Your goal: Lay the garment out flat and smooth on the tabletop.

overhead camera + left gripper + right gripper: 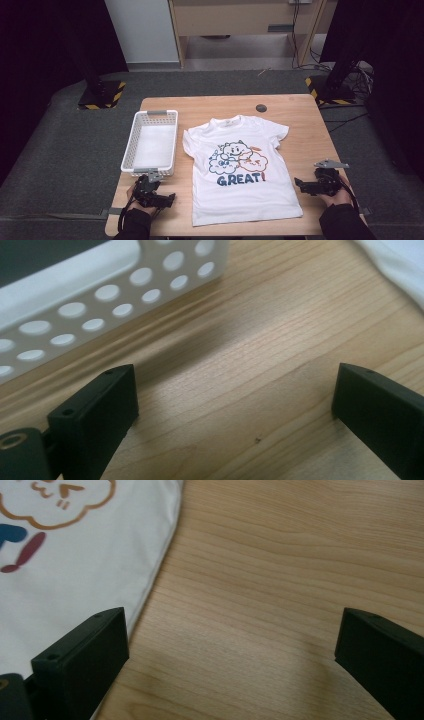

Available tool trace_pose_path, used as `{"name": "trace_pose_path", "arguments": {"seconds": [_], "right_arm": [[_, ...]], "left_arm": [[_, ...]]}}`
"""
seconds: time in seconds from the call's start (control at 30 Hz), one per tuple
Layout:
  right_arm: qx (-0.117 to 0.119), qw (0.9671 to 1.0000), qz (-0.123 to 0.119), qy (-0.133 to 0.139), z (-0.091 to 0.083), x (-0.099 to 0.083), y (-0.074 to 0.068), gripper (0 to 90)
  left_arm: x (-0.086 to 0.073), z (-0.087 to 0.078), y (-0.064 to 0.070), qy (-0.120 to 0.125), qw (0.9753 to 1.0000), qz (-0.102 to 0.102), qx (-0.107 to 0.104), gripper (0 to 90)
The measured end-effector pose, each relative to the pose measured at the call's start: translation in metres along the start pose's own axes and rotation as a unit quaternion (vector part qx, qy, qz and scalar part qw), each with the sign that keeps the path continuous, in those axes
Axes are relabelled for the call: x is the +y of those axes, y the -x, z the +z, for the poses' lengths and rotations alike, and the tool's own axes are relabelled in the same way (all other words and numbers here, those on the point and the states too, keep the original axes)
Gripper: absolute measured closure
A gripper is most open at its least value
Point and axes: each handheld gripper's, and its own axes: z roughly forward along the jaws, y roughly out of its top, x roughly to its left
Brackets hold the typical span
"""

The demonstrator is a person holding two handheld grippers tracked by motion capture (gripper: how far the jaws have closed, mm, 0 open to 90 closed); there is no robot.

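Both grippers rest wide apart on bare wood, nothing between their jaws: the left gripper [167, 200] with the white basket [129, 150] just ahead, the right gripper [298, 183] beside the T-shirt [245, 200], whose side hem lies just off its jaw. The shirt lies flat between them. I'd say slide each jaw low under a hem, and pinch one layer cleanly.

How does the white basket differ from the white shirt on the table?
The basket is a stiff box with holed walls standing near the table's left edge; the shirt is soft cloth spread flat in the middle. The basket is plain and holds nothing; the shirt carries a cartoon print and the word GREAT. The basket lies just beyond the left claw; the shirt lies between both claws, with the right claw at its side edge. Both are white and rest on the wooden table.
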Motion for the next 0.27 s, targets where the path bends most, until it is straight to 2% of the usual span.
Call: {"name": "trace_pose_path", "arguments": {"seconds": [0.13,0.27], "right_arm": [[-0.018,0.9998,-0.004,-0.010,0.0018,-0.0019,0.0038,1.0],[-0.023,0.9996,0.001,-0.015,0.0036,-0.0039,0.0077,0.9]], "left_arm": [[-0.0004,0.0011,-0.0018,0.004,1.0000,0.000,-0.002,3.4],[-0.0007,0.0027,-0.0051,0.008,0.9999,-0.008,-0.001,2.2]]}}
